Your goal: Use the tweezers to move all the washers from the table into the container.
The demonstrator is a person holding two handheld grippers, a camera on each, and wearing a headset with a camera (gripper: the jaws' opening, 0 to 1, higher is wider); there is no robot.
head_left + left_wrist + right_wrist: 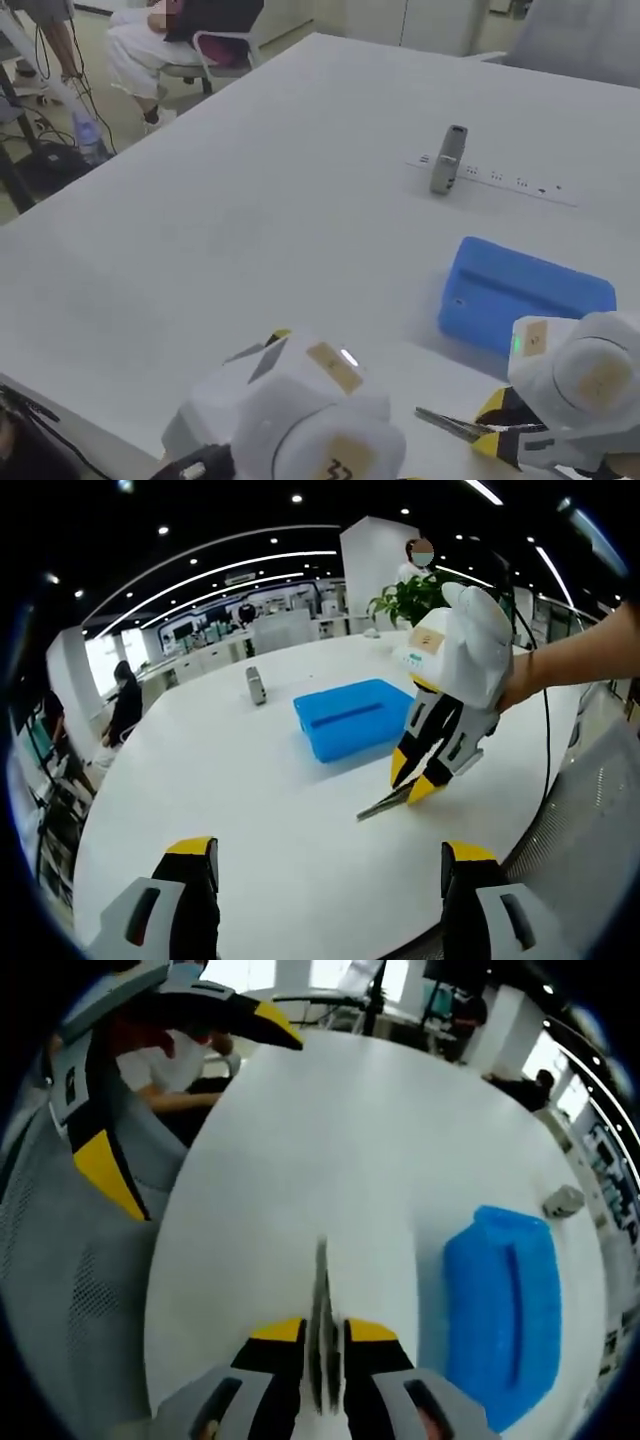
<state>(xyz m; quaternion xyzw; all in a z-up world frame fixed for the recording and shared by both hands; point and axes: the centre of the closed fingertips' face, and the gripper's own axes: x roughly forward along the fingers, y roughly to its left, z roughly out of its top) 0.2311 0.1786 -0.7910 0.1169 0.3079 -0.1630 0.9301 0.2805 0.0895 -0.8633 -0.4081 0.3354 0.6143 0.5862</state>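
A blue container [520, 295] sits on the white table [260, 230] at the right; it is also in the left gripper view [350, 718] and the right gripper view [510, 1310]. My right gripper [322, 1335] is shut on thin metal tweezers [321, 1290], whose tips point out over bare tabletop just left of the container. In the head view this gripper [492, 425] is at the bottom right, with the tweezers [450, 423] sticking out to the left. My left gripper [328, 852] stands open with nothing between its jaws, low over the table's near edge [275, 345].
A small grey device [447, 158] stands beyond the container, beside a flush socket strip [500, 180]. A person sits on a chair [200, 45] past the table's far left corner. A grey mesh chair [60, 1260] is close to the table's near edge.
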